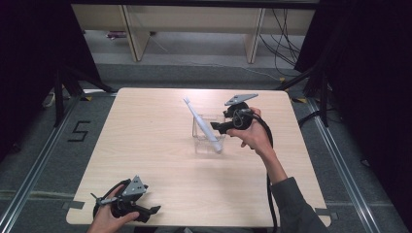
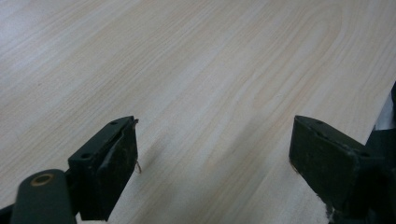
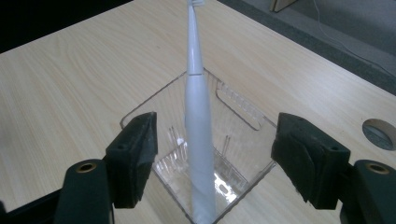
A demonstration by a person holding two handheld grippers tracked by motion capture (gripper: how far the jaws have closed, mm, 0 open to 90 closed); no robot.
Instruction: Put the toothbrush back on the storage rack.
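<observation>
Tabletop (image 1: 160, 160): pale wood. Clear plastic box (image 1: 208, 133) near centre, toward 2 o'clock. White electric toothbrush (image 1: 201, 124) stands in box, head leaning toward 11 o'clock. Right gripper (image 3: 212, 154): jaws wide, toothbrush between them, untouched. Likely release step: back off straight, avoid knocking handle. Left gripper (image 2: 212, 158) at 7 o'clock: jaws wide, empty.

- One white electric toothbrush (image 1: 203, 125), standing tilted in the box.
- One clear plastic box (image 1: 206, 143).
- Two handheld grippers: left gripper (image 1: 154, 209), right gripper (image 1: 212, 125).
- One wooden table (image 1: 145, 145).
- One round hole (image 3: 379, 133) in the tabletop.
</observation>
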